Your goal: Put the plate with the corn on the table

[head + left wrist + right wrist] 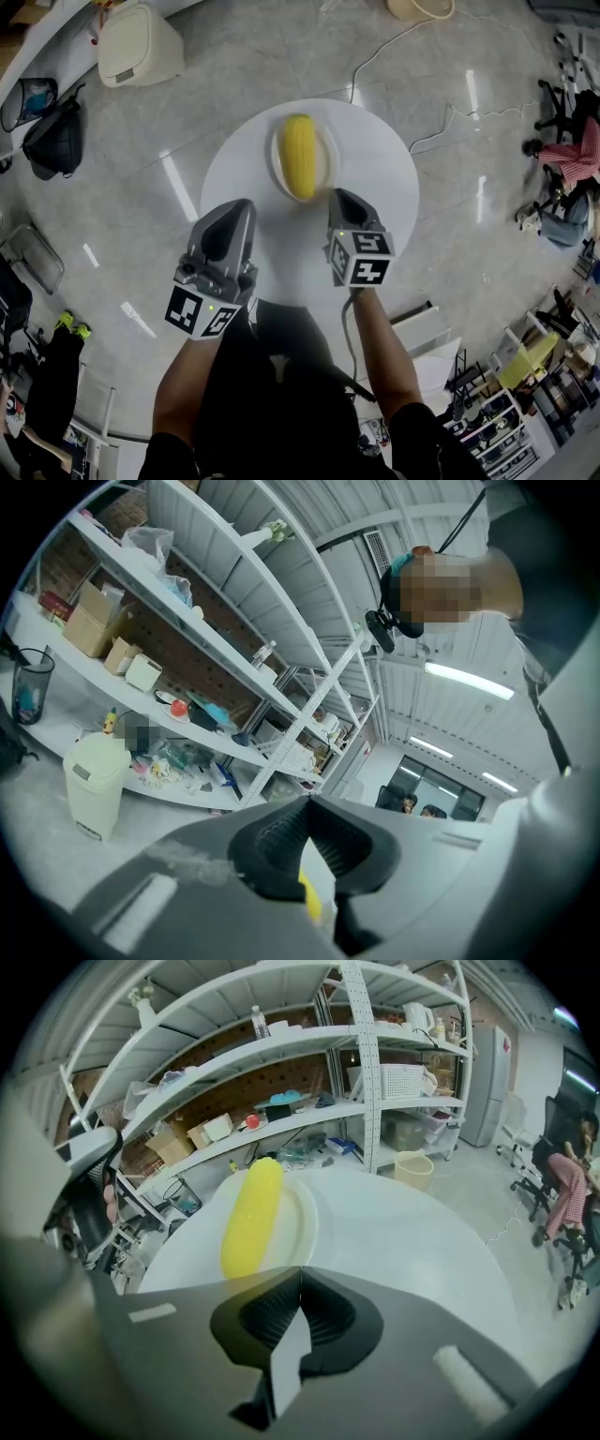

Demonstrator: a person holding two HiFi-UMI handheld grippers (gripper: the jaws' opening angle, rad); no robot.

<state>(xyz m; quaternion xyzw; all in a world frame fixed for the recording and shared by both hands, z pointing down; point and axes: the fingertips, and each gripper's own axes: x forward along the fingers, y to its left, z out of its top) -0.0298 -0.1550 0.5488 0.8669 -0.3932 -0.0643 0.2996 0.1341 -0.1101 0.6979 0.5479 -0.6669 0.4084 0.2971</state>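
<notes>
Now the big round white table (394, 187) stands on a shiny grey floor (234, 66). Over its near side are two grippers. The left gripper (236, 206) has its jaws pressed together, with nothing in them. The right gripper (339, 195) is pressed together and empty too, and its tip is just beside the plate. The white plate (276, 155) sits flat on the table. The yellow corn (300, 155) lies on the plate.
</notes>
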